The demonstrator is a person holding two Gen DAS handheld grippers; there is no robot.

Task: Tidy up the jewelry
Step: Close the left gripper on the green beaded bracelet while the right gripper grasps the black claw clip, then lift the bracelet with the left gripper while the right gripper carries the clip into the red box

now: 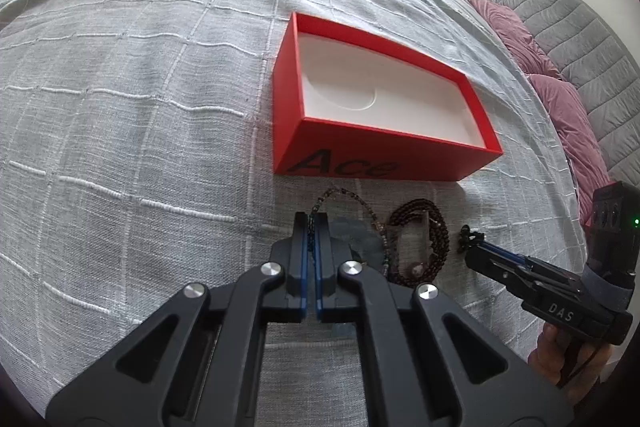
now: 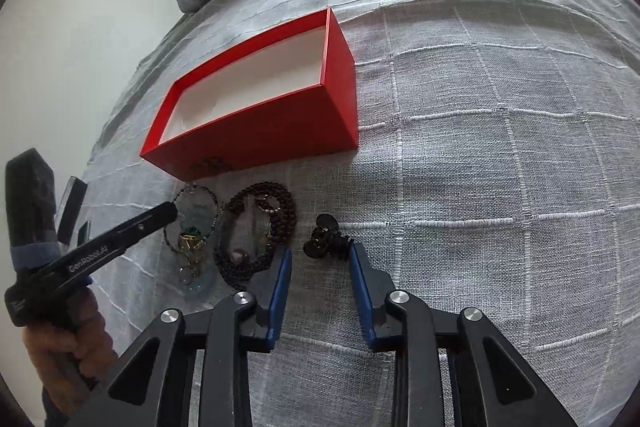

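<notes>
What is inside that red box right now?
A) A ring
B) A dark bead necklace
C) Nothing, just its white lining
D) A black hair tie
C: the red box shows only bare white lining, while the dark bead necklace lies on the bedspread in front of it.

Your left gripper (image 1: 314, 227) covered part of the thin beaded necklace (image 1: 352, 194) at lower centre. The red box (image 2: 280, 125) lettering was unreadable in the right wrist view. The pink pillow (image 1: 568, 115) was cut off at the right edge.
</notes>
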